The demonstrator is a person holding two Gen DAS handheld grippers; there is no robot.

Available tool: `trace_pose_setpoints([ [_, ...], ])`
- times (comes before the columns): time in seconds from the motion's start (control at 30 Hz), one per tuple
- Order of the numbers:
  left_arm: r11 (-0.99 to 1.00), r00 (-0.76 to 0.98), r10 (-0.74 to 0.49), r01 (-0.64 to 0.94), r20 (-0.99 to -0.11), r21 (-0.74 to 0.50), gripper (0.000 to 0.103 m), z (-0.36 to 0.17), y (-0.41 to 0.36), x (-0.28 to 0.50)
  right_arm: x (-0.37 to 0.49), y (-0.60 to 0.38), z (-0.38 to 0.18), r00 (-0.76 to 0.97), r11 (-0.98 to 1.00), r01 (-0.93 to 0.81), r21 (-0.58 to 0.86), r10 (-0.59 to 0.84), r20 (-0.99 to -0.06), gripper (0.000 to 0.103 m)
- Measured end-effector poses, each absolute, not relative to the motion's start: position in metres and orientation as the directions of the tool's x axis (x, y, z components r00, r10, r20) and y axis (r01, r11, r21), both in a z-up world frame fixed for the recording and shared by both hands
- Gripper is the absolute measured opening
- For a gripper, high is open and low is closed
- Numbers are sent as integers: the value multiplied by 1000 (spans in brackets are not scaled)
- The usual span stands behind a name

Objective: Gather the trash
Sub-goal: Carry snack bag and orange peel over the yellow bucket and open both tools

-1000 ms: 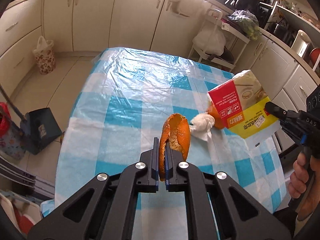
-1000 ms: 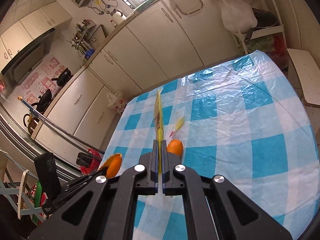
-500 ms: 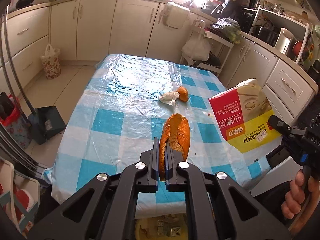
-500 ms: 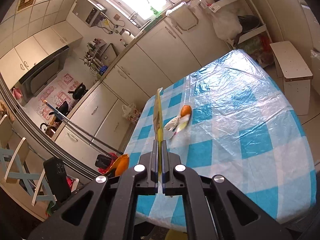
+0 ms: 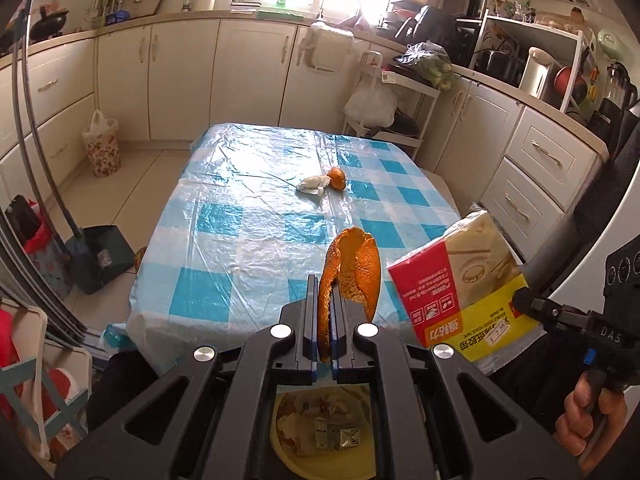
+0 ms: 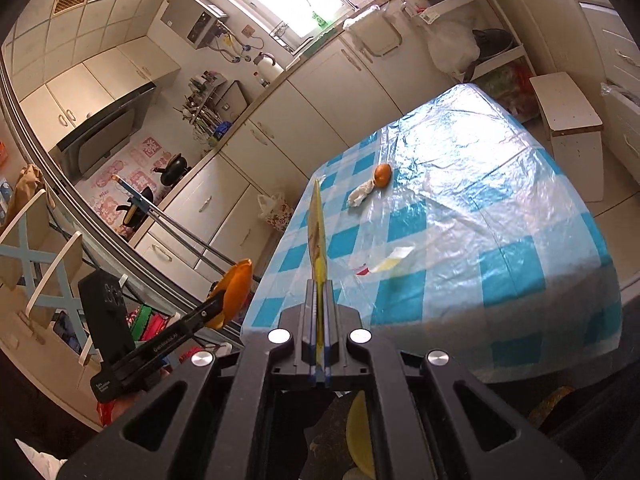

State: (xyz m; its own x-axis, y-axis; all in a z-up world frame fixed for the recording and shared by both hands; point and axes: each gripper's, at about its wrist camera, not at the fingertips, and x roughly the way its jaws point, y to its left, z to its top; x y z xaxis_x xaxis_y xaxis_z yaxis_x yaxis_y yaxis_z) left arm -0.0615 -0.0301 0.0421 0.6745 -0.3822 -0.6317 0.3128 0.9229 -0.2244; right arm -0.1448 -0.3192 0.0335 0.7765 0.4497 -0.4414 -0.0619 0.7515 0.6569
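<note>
Both grippers carrying trash off table (image 5: pixel 248 248)
L gripper (image 5: pixel 325 312) fingers clamp orange peel (image 5: pixel 354 268); R gripper (image 6: pixel 319 312) fingers pinch red-yellow wrapper (image 5: pixel 460 292). Tissue (image 5: pixel 312 184) & orange piece (image 5: pixel 337 178) on table at 12 o'clock; bin (image 5: pixel 324 432) at 6.

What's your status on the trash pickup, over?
Left gripper shut on curled orange peel; right gripper shut on flat red-and-yellow packet. Yellow bin below left gripper. White tissue wad, small orange piece remain on checked table. Nothing blocking.
</note>
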Motion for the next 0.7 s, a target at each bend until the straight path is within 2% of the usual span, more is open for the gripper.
trace_pose_setpoints([
  [0.27,923,635,-375,319,-676,-213,5,16,-26,-93,-163,-283,9,679,804,-52,593,464,-569,3],
  [0.7,930,521,-337,316,-784,-189,5,-35,-35,-103,-153,-244,-36,487,900,-11,435,385,-784,3],
])
